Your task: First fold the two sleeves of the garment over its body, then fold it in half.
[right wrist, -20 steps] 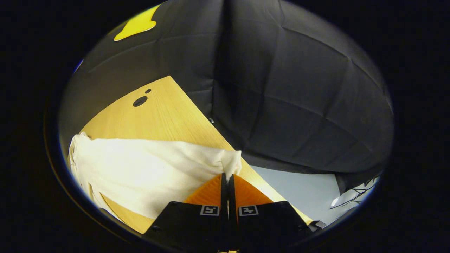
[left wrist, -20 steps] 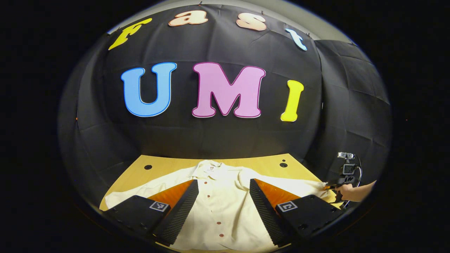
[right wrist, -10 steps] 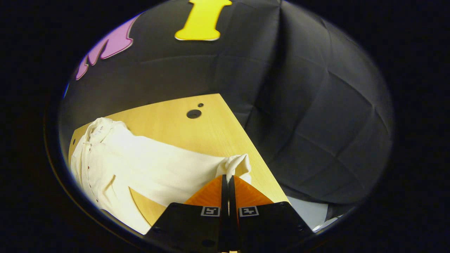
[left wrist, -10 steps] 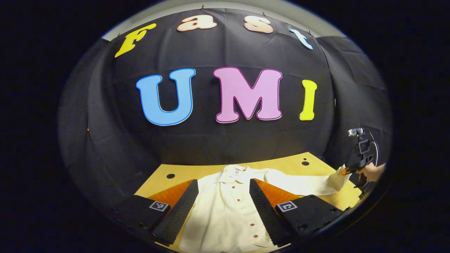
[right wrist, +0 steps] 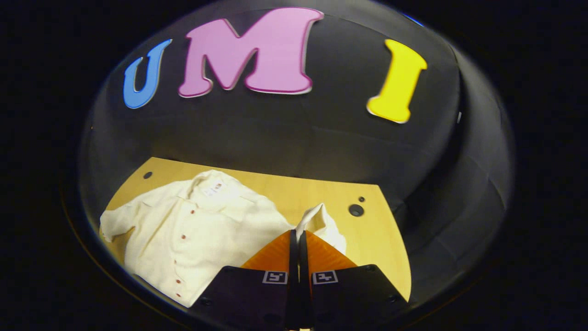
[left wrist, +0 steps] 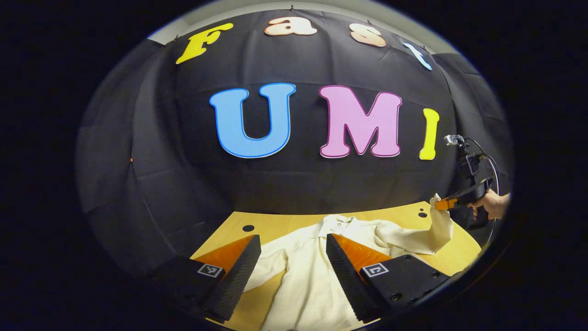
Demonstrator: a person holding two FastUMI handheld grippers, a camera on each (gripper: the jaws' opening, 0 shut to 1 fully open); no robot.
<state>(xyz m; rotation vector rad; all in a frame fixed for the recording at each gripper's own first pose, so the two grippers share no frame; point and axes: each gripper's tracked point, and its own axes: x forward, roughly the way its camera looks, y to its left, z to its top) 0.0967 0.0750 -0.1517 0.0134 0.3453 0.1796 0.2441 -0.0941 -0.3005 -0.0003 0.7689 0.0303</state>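
Left gripper view first: the left hand-held gripper (left wrist: 293,257) hangs over the table (left wrist: 275,226) with its two fingers spread wide and nothing between them. Under that gap lies the shirt (left wrist: 312,280), cream with a row of dark buttons, spread face up on the wood, collar (left wrist: 337,224) toward the booth wall. One sleeve (left wrist: 264,269) trails out flat toward the left finger. Far off on the right of this view, a hand (left wrist: 494,204) carries the right hand-held gripper (left wrist: 440,203) well above the table, and the other sleeve (left wrist: 425,232) rises from the shirt's shoulder up to its tips, the cuff lifted clear of the wood.

Right gripper view now: the right hand-held gripper (right wrist: 298,236) has its fingers pressed together, clenched on the cuff (right wrist: 317,220), which bunches up just past the tips. Beyond it the shirt (right wrist: 202,230) lies flat on the table (right wrist: 381,248), its button row (right wrist: 181,255) running down the front and the far sleeve (right wrist: 117,223) stretched out to the left edge. Two dark round holes (right wrist: 355,209) sit in the table near the right corner, just beside the raised cuff.
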